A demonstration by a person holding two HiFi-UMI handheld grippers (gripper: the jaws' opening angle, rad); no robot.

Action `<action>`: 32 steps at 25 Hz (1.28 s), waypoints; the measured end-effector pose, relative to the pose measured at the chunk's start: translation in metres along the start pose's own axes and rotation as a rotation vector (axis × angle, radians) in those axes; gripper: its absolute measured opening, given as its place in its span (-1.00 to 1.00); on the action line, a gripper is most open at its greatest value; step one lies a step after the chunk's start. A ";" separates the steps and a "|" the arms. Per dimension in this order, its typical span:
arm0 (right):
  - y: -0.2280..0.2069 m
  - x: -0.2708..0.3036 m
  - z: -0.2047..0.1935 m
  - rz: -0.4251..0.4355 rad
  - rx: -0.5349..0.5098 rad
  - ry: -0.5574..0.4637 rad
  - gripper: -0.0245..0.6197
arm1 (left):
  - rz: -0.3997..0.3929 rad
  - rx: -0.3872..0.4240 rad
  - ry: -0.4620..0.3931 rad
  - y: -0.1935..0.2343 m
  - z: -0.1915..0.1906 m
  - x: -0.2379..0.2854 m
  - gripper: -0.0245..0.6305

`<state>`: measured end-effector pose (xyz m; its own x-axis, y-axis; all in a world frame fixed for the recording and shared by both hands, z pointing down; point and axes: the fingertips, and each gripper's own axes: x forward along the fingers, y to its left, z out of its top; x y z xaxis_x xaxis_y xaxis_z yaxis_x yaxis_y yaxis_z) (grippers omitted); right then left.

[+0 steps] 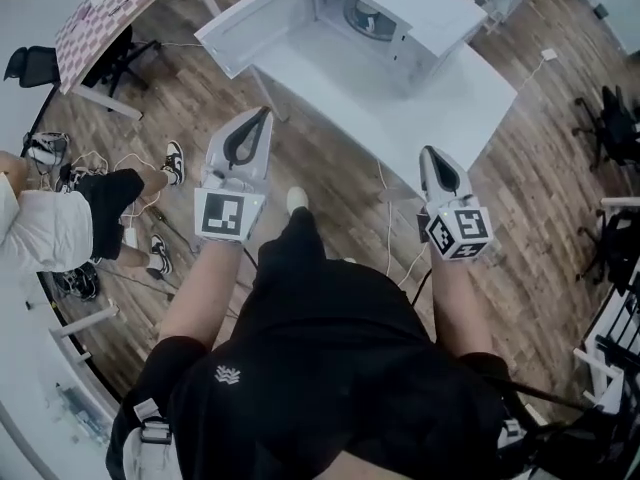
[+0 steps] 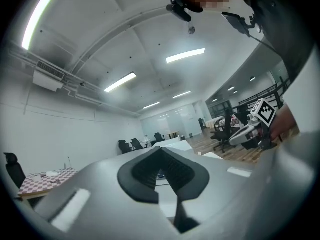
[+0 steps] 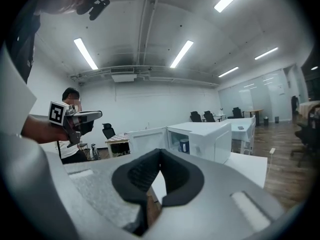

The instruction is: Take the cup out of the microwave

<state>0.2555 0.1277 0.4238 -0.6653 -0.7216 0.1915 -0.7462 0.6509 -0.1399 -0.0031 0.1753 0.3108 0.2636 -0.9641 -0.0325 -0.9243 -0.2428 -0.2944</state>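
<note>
Your left tongs [image 1: 262,116] and right tongs [image 1: 431,154] are both closed, empty. At twelve o'clock, the cup [image 3: 184,145] sits inside the open microwave [image 1: 430,13].

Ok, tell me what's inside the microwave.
The microwave has its door swung open, and a blue cup stands inside. The rest of the cavity is covered by the microwave's own side wall.
</note>
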 end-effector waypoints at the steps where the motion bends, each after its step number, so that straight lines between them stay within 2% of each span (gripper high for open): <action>1: -0.002 0.009 0.000 -0.015 0.004 0.006 -0.92 | -0.011 -0.006 -0.006 0.007 -0.003 0.009 -0.90; 12: 0.013 0.135 0.043 -0.104 -0.007 0.020 -0.92 | -0.107 -0.042 -0.022 0.123 -0.033 0.086 -0.91; 17: 0.017 0.187 0.056 -0.142 -0.016 0.029 -0.92 | -0.154 -0.057 -0.054 0.168 -0.040 0.122 -0.90; 27: 0.002 0.254 0.068 -0.259 -0.055 0.018 -0.92 | -0.221 -0.107 -0.072 0.207 -0.071 0.175 -0.91; 32: -0.015 0.280 0.071 -0.298 -0.073 -0.002 -0.92 | -0.243 -0.104 -0.080 0.209 -0.075 0.203 -0.91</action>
<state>0.0783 -0.1006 0.4106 -0.4173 -0.8838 0.2115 -0.9049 0.4255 -0.0074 -0.1637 -0.0789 0.3141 0.4978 -0.8659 -0.0492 -0.8539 -0.4793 -0.2029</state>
